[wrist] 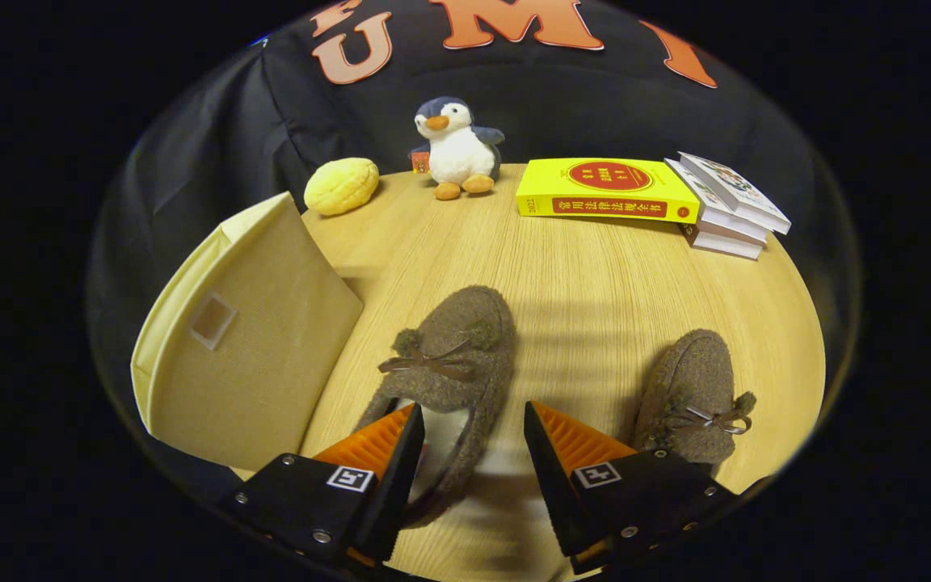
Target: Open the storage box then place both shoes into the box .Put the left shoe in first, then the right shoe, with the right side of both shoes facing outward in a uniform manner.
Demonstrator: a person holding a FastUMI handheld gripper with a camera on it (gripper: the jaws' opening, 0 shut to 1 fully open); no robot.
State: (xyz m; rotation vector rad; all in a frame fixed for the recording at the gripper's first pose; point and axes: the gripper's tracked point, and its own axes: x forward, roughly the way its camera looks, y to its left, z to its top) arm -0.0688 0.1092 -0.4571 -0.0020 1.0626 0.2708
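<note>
Wooden tabletop is carrying two brown slippers and a beige storage box (247,339). Gripper (472,440) is hanging spread, gripping nothing. Left slipper (449,364) is lying partly between the fingers, heel nearest, toe pointing away. Right slipper (696,392) is sitting off to its right, box to the left.

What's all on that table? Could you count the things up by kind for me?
Shoes: 2, one between the open fingers of the gripper, one beside them
Storage box: 1
Books: 4, a yellow one and a stack of 3
Plush penguin: 1
Bread-like bun: 1
Total: 9
</note>
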